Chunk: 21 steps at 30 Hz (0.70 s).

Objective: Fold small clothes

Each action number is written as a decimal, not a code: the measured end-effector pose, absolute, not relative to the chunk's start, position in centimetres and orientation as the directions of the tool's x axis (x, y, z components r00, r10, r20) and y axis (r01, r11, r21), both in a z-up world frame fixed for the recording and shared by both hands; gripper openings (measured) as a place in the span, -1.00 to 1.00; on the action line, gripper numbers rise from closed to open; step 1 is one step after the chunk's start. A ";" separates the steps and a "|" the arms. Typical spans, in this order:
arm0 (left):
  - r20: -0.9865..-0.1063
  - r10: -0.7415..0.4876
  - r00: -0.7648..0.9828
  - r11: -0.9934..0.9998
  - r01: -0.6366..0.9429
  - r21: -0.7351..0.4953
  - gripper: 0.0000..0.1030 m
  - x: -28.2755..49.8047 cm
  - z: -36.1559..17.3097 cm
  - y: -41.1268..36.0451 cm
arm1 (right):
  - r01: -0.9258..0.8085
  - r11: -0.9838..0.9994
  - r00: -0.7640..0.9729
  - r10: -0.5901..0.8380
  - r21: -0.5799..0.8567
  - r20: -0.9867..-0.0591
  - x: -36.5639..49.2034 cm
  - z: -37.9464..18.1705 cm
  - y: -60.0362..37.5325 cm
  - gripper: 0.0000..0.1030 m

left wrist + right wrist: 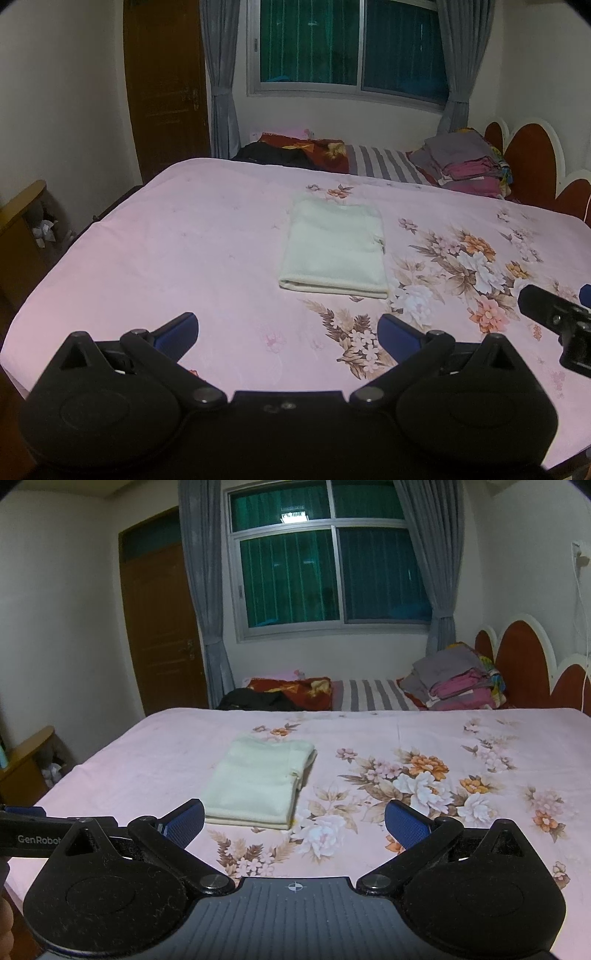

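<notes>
A folded cream garment (pixel 334 247) lies flat on the pink flowered bed sheet (pixel 184 236), near the middle of the bed. The left tongs (pixel 288 330) are wide open and hold nothing; the garment is ahead of them, apart. The right tongs (pixel 294 819) are also wide open and empty, with the garment ahead and a little to their left.

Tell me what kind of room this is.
Most likely a home bedroom: a bed with a pink floral sheet, a scalloped headboard, a curtained window, and a folded cream cloth lying on the sheet.
</notes>
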<state>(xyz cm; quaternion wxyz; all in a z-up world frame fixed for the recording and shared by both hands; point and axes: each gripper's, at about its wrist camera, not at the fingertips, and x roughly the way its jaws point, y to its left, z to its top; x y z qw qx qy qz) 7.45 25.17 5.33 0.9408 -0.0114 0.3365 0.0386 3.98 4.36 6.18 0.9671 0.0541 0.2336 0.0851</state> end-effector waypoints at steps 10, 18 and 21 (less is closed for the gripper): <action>-0.654 0.057 0.754 0.997 -0.082 -0.007 0.99 8.2 4.9 25.4 | -0.137 0.979 0.871 0.191 0.150 -0.452 4.6 6.0 4.5 0.99; -0.682 0.043 0.730 0.996 -0.081 -0.024 0.99 9.7 3.9 25.7 | -0.132 0.980 0.863 0.188 0.150 -0.469 5.6 5.2 4.5 0.99; -0.679 0.024 0.734 0.998 -0.061 -0.031 0.99 10.5 3.6 25.6 | -0.133 0.979 0.858 0.192 0.156 -0.476 6.2 5.0 4.5 0.99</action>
